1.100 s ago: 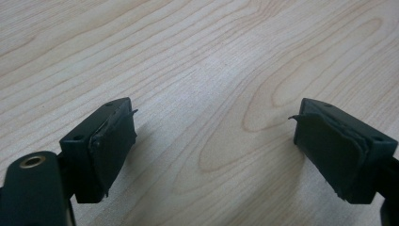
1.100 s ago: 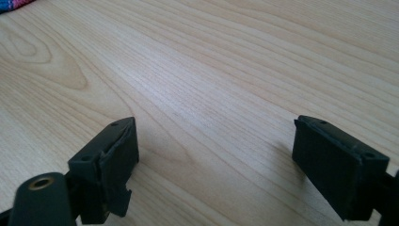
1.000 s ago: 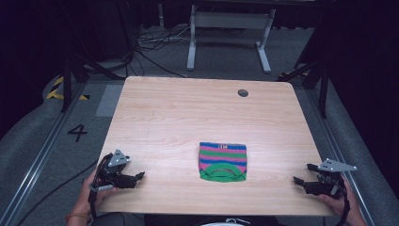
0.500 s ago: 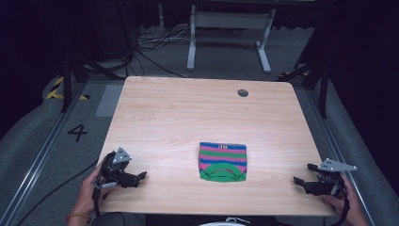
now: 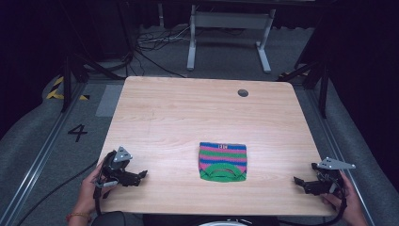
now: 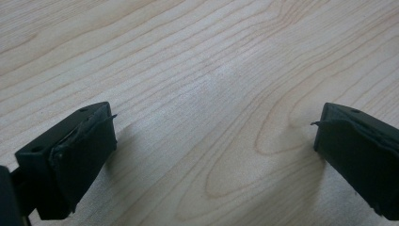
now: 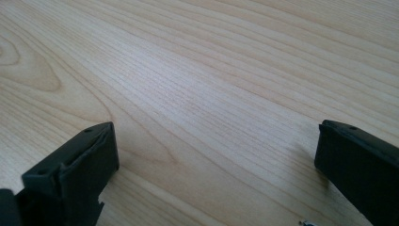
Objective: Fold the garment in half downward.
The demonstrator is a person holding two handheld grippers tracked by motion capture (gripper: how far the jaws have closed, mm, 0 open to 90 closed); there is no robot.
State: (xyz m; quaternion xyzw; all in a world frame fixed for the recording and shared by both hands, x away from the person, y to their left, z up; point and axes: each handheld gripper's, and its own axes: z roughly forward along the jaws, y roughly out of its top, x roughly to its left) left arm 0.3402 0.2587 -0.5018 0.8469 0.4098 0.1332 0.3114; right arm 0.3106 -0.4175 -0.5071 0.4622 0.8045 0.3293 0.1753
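- Pale wood table [image 5: 188, 117] under the high view, dark floor and cables beyond; the folded striped cloth [image 5: 222, 161] lies flat near the front edge, between both hands and well apart from each.
- Left gripper [image 5: 139, 175]: jaws have just been opening and now stand wide, nothing between them, only bare wood grain; right gripper [image 5: 299, 181] likewise spread wide and empty at the front right corner.
- Risk, as I judge it: a low pinch could catch just the top layer and unfold the cloth; a jaw dragging on wood could push it askew.

left hand-held gripper [image 5: 141, 175] jaws wide apart, right hand-held gripper [image 5: 299, 181] jaws just opened wide
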